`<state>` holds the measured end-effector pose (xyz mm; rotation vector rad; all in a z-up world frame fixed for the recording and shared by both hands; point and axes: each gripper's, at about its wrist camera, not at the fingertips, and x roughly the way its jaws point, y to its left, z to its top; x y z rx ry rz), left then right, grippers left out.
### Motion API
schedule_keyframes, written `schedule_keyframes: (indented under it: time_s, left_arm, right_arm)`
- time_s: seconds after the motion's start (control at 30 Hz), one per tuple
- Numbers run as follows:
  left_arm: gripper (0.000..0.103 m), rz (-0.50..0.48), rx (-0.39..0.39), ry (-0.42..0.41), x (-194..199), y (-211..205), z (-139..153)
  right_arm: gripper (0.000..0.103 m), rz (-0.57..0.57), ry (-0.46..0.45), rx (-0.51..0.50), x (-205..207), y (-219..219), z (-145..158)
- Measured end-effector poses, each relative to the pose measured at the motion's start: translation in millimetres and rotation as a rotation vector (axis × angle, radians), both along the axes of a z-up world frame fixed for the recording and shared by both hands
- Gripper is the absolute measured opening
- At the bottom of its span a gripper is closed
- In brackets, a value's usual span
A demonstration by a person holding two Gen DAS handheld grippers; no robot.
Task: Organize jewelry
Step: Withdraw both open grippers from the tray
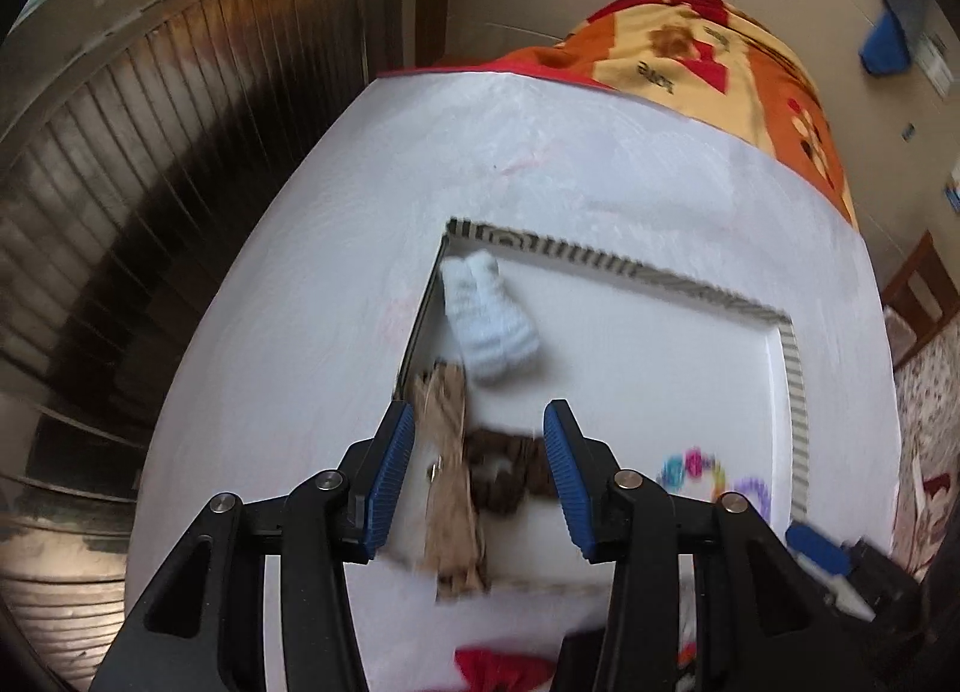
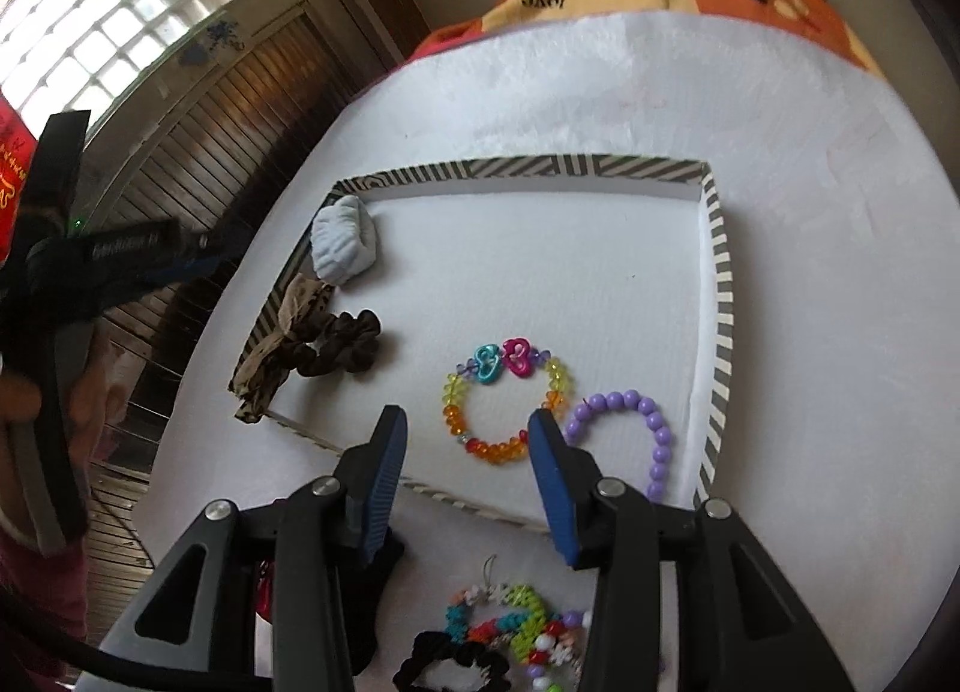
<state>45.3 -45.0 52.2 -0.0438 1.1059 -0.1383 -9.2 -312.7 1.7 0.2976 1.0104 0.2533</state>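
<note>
Left hand-held gripper (image 1: 478,467) open and empty above the tray's left edge, over a tan patterned scrunchie (image 2: 273,356) and a dark brown scrunchie (image 2: 339,350). Pale blue scrunchie (image 2: 343,245) in the far-left corner of the striped-rim tray (image 2: 720,296) on the white counter (image 2: 810,212). Right hand-held gripper (image 2: 465,437) open, empty, over a multicoloured bead bracelet (image 2: 507,407); purple bead bracelet (image 2: 630,428) just beside. Loose beaded jewellery (image 2: 516,617) and black scrunchie (image 2: 450,662) outside, at tray's near side.
</note>
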Motion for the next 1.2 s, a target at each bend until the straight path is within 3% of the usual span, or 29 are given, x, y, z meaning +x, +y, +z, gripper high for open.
schedule_keyframes:
  time_s: [0.2,0.5,1.2]
  left_arm:
    - [0.037,-0.019,-0.014,0.002,-48,8,-1]
    - [0.037,-0.067,-0.002,-0.011,-107,16,-1]
    - [0.036,-0.137,0.02,-0.033,-170,20,2]
  right_arm:
    - [0.051,-0.031,-0.042,-0.027,-30,15,12]
    - [0.052,-0.099,-0.068,-0.049,-79,32,19]
    - [0.057,-0.147,-0.071,-0.084,-145,46,25]
